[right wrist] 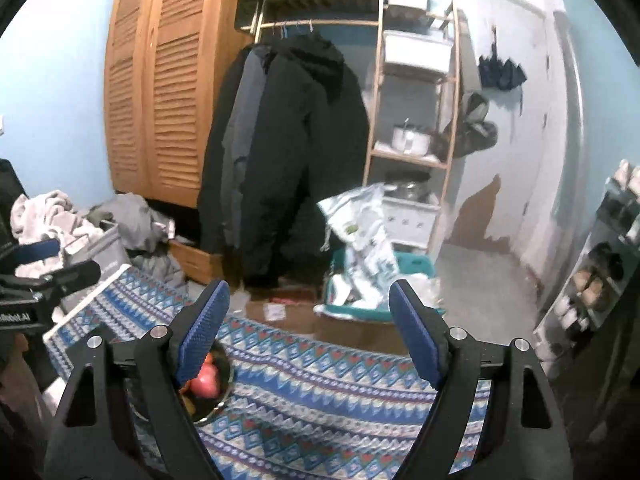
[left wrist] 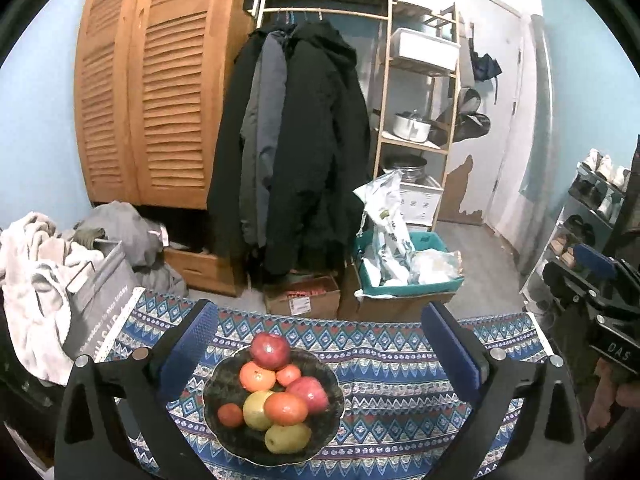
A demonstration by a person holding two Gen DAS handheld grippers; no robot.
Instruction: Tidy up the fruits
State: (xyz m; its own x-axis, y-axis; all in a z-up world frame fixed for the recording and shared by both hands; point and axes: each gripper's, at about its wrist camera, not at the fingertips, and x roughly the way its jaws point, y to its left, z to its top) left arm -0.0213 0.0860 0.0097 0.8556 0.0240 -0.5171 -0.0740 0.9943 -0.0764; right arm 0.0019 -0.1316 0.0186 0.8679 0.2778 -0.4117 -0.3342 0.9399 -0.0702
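Both grippers: my left gripper (left wrist: pixel 320 344) and right gripper (right wrist: pixel 308 328) gape wide, empty | fruits (left wrist: pixel 276 392) piled in bowl (left wrist: pixel 224 420) on desk (left wrist: pixel 400 360) | step: sorting apparently finished | next: check nothing remains loose.

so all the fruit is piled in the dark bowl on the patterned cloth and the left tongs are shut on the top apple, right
Not quite. The fruit is piled in the dark bowl on the patterned cloth, but the left tongs are open, holding nothing. The left wrist view shows their blue pads spread wide on either side of the bowl, clear of the top apple.
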